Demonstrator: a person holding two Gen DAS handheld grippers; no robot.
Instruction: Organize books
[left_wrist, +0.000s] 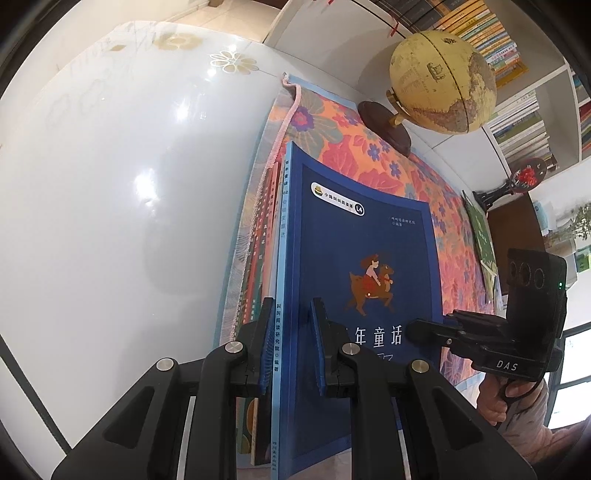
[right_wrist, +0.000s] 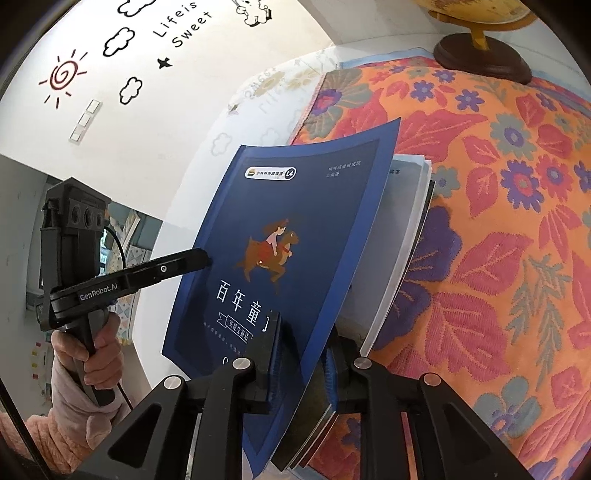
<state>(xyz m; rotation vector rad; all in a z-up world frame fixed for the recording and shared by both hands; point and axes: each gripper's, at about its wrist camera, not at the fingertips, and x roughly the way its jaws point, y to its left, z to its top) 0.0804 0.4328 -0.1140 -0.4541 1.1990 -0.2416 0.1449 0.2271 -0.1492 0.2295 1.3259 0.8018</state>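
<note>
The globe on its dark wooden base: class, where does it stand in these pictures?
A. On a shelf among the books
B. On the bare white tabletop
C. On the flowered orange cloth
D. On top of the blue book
C: the globe has its dark base set on the flowered orange cloth, beyond the blue book and apart from it.

A dark blue book with a rider picture on its cover tops a stack of thin books, its cover lifted and bowed, on the flowered cloth.
</note>
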